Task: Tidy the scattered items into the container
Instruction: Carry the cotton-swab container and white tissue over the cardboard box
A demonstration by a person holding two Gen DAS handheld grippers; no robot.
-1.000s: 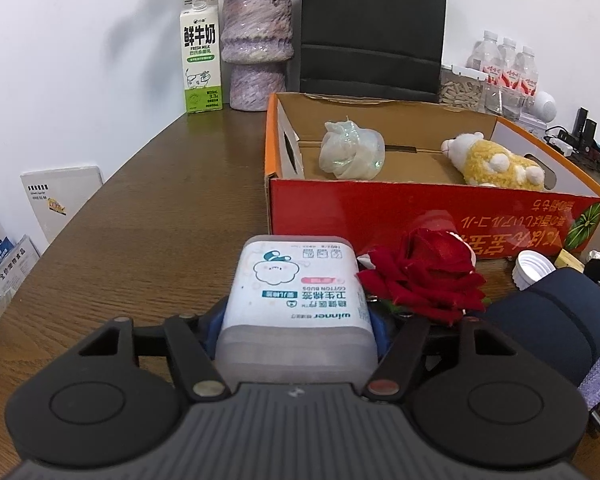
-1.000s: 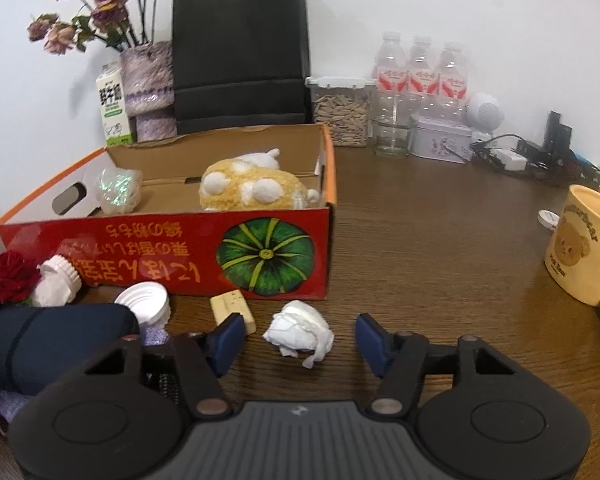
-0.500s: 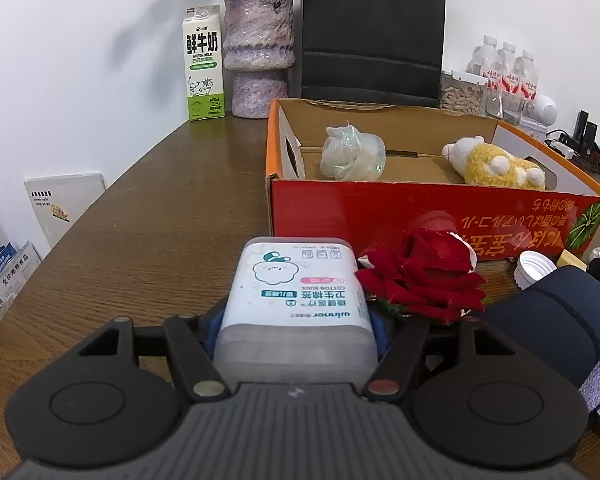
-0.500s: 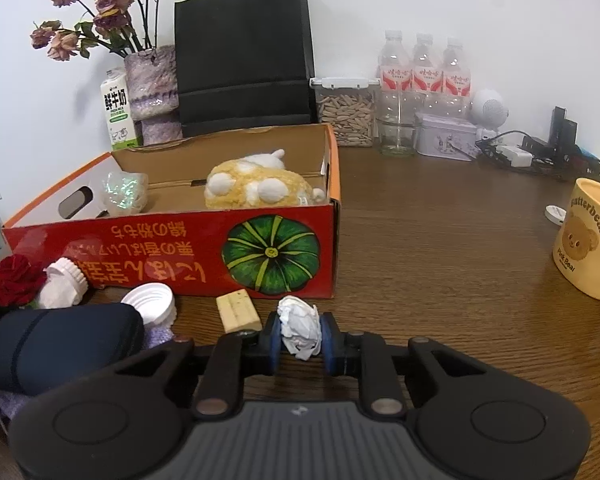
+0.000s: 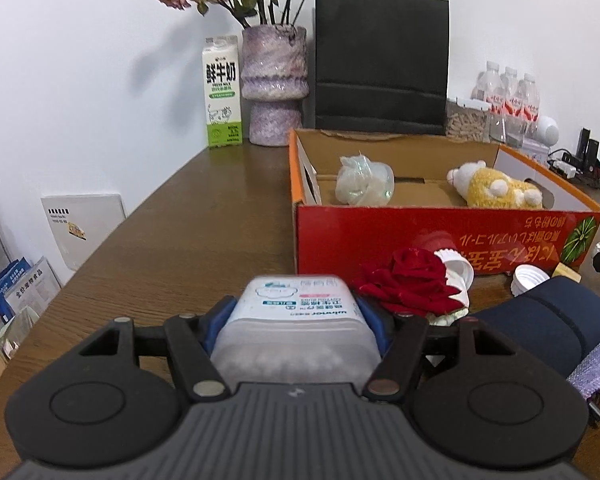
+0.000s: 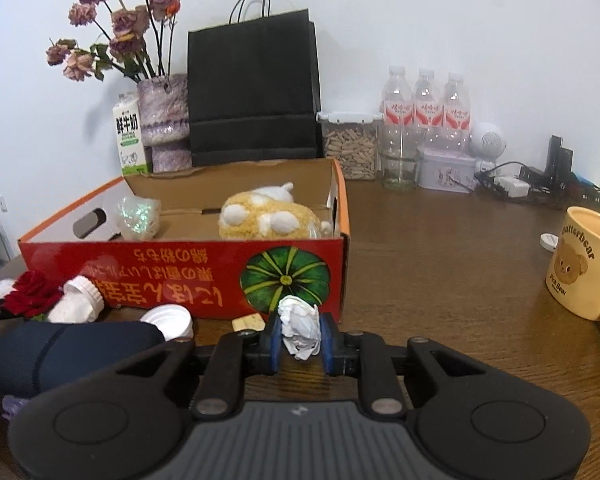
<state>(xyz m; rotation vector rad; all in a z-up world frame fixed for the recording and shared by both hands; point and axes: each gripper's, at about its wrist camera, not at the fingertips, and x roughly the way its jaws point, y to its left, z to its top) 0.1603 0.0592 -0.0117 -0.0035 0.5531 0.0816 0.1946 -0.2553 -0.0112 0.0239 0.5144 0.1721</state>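
Observation:
My left gripper is shut on a white cotton-bud box and holds it above the table. My right gripper is shut on a crumpled white paper ball, lifted in front of the red cardboard box, which also shows in the left wrist view. The box holds a yellow plush toy and a clear crumpled bag. On the table before it lie a red rose, a white bottle, a white cap, a small cork block and a dark blue pouch.
Behind the box stand a milk carton, a purple vase with dried flowers and a black paper bag. To the right are water bottles, a jar, a glass, a tin, cables and a yellow mug.
My right gripper closed on the paper ball and lifted it. My left gripper rose with the cotton-bud box, so the view now looks from higher up.

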